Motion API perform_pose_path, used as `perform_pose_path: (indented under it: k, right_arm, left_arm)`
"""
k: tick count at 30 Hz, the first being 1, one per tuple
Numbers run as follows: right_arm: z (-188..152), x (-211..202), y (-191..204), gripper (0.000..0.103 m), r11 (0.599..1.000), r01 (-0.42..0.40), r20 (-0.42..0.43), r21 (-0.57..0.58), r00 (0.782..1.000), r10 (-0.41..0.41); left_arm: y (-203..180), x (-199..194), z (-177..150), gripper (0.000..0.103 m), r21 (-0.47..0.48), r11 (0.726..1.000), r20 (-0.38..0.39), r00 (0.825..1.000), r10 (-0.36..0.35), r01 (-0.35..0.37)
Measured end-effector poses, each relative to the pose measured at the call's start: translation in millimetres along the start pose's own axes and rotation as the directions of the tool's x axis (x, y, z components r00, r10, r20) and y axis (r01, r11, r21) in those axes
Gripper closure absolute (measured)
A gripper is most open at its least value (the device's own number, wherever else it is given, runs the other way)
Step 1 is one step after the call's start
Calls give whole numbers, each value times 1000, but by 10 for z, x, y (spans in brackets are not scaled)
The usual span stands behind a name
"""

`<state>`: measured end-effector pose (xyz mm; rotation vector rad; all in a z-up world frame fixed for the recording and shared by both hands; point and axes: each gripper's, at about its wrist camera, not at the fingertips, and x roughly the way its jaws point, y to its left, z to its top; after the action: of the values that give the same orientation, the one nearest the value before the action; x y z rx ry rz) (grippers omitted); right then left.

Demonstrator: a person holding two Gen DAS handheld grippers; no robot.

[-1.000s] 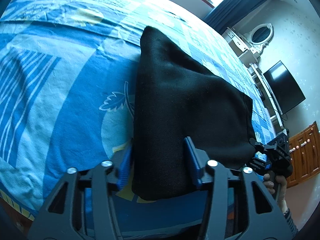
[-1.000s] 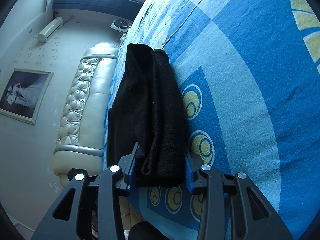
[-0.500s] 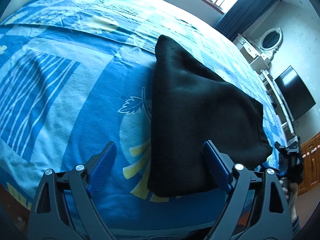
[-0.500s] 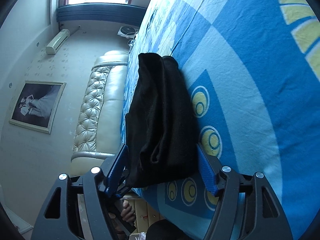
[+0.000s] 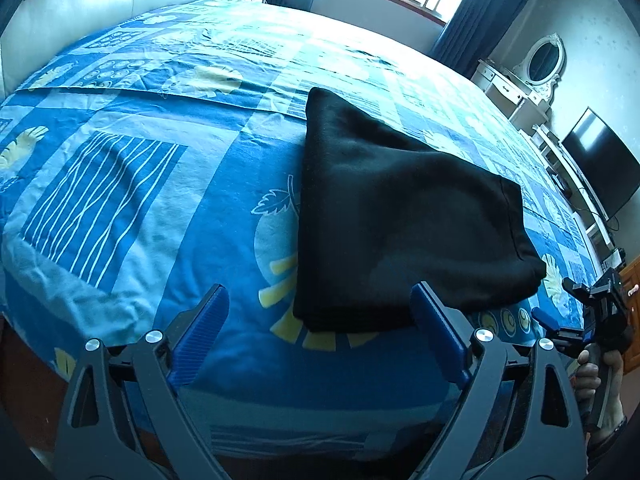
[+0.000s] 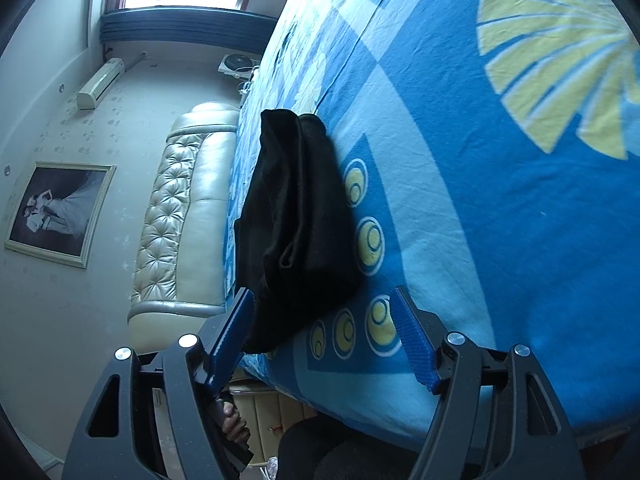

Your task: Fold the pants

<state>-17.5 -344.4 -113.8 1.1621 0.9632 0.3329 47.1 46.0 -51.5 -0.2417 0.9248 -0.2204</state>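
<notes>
Both grippers released: left gripper point(image 5: 320, 328) spread wide, its right pad overlapping the near edge of the pants point(image 5: 400, 224), contact unclear; right gripper point(image 6: 324, 340) spread too, its left pad right at the bundle's near corner, grasping nothing

Pants sit folded on the bed point(image 5: 140, 184), near the front edge, several layers stacked

Risks from here, my read:
- a pad snags the near hem on pull-back and drags the top layer, opening the fold
- right-side end point(image 6: 288, 256) shows loose curled layer edges, not squared; any nudge slumps it
- bundle is close to the bed edge, so a sideways push could tip it off
- soft bed gives no firm backing for pressing

Materials: pants are black, matte, thick knit, soft rounded folds; bedsheet is thin blue printed cotton, lightly wrinkled; gripper pads point(image 5: 200, 340) are blue ribbed plastic on black frames
</notes>
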Motion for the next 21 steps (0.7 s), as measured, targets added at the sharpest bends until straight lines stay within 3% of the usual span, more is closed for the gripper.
perform_pose_path:
  k: [15, 18, 21]
  right_arm:
    - [-189, -165, 25, 28, 986, 162, 41, -48, 986, -160]
    - [-269, -168, 151, 28, 961, 254, 87, -105, 965, -246]
    - [-386, -141, 351, 27, 909, 368, 161, -197, 926, -341]
  left_arm:
    - [-226, -273, -244, 11, 39, 998, 35, 998, 54, -55]
    - [-304, -328, -283, 7, 62, 994, 63, 994, 90, -94]
    - [-377, -373, -293, 6, 87, 988, 85, 989, 118, -125]
